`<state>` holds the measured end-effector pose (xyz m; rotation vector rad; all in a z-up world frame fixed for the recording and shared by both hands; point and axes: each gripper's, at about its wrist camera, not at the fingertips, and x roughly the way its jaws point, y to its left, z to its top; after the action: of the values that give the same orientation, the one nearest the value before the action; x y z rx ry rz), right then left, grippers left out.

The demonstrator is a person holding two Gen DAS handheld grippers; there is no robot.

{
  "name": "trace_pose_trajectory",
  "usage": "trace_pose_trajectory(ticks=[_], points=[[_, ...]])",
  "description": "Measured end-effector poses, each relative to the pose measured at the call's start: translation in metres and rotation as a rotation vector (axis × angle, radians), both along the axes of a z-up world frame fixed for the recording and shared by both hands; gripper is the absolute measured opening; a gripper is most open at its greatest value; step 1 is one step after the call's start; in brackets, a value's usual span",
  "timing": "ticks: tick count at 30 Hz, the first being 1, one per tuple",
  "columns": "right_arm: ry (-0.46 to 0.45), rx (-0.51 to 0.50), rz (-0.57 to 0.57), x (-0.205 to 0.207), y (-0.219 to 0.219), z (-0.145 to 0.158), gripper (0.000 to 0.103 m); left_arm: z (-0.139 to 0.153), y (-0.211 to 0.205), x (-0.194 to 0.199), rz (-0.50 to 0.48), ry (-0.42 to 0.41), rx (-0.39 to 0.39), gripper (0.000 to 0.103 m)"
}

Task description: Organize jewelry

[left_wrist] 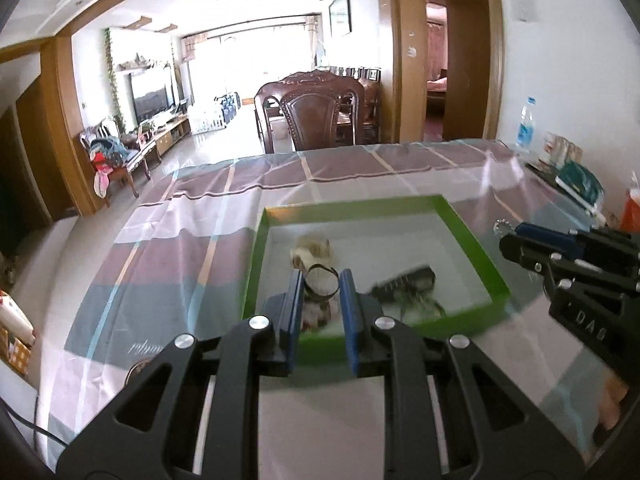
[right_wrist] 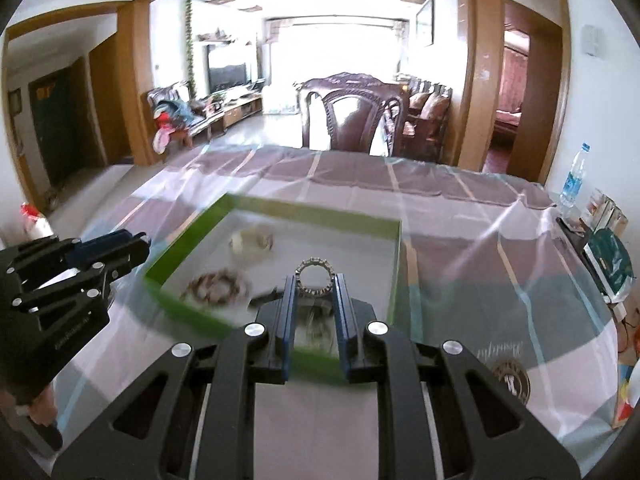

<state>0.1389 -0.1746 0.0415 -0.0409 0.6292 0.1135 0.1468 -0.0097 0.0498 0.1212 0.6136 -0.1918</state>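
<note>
A green-rimmed tray (left_wrist: 472, 236) with a white floor lies on the table; it also shows in the right wrist view (right_wrist: 396, 264). My left gripper (left_wrist: 321, 286) is shut on a dark thin bracelet (left_wrist: 320, 269) above the tray's near left part. My right gripper (right_wrist: 315, 286) is shut on a silver beaded bracelet (right_wrist: 315, 270) above the tray's near edge. In the tray lie a pale beaded piece (left_wrist: 314, 250), a dark watch-like piece (left_wrist: 408, 282) and a brown beaded bracelet (right_wrist: 214, 286). The right gripper's tip (left_wrist: 516, 248) shows at the tray's right side.
A plaid cloth under clear plastic (left_wrist: 192, 256) covers the table. A water bottle (left_wrist: 526, 124), books (left_wrist: 576, 180) and an orange item (left_wrist: 632, 212) stand along the right edge. A round dark disc (right_wrist: 510, 382) lies near right. A wooden chair (left_wrist: 316, 116) stands behind the table.
</note>
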Motion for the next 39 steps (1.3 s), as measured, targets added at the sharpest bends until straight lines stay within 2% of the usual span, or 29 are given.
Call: trace_pose_trajectory(ticks=[4, 8, 12, 18, 19, 20, 21, 22, 23, 27, 29, 33, 35, 39], points=[[0.059, 0.029, -0.010, 0.039, 0.003, -0.020, 0.018, -0.011, -0.005, 0.040, 0.016, 0.040, -0.019, 0.019], [0.143, 0.045, -0.022, 0.067, 0.005, -0.049, 0.018, -0.033, -0.010, 0.065, 0.024, 0.078, 0.006, 0.019], [0.188, 0.037, -0.051, 0.080, 0.002, -0.069, 0.018, -0.055, -0.009, 0.081, 0.032, 0.142, -0.005, 0.019], [0.210, 0.035, -0.063, 0.082, -0.003, -0.081, 0.018, -0.067, -0.007, 0.089, 0.041, 0.172, -0.014, 0.019], [0.212, 0.033, -0.062, 0.082, -0.002, -0.082, 0.020, -0.067, -0.008, 0.089, 0.038, 0.169, -0.014, 0.024], [0.211, 0.034, -0.065, 0.081, -0.003, -0.082, 0.027, -0.067, -0.008, 0.088, 0.036, 0.166, -0.013, 0.036], [0.210, 0.037, -0.068, 0.081, -0.004, -0.081, 0.031, -0.066, -0.009, 0.087, 0.037, 0.159, -0.011, 0.042], [0.207, 0.041, -0.069, 0.080, -0.004, -0.080, 0.041, -0.064, -0.009, 0.085, 0.043, 0.144, -0.006, 0.050], [0.203, 0.044, -0.073, 0.079, -0.005, -0.078, 0.046, -0.062, -0.008, 0.082, 0.046, 0.135, -0.004, 0.053], [0.162, 0.050, -0.079, 0.068, -0.008, -0.065, 0.054, -0.052, -0.007, 0.071, 0.039, 0.108, -0.015, 0.062], [0.141, 0.055, -0.083, 0.058, -0.010, -0.057, 0.064, -0.047, -0.007, 0.064, 0.046, 0.093, -0.010, 0.065], [0.090, 0.066, -0.076, 0.034, -0.012, -0.039, 0.073, -0.034, -0.004, 0.041, 0.056, 0.059, -0.006, 0.073], [0.063, 0.052, -0.067, 0.020, -0.012, -0.031, 0.081, -0.027, -0.002, 0.025, 0.059, 0.037, -0.003, 0.076], [0.008, 0.000, -0.079, -0.017, -0.012, -0.016, 0.088, -0.020, 0.003, -0.006, 0.069, 0.016, -0.008, 0.080]])
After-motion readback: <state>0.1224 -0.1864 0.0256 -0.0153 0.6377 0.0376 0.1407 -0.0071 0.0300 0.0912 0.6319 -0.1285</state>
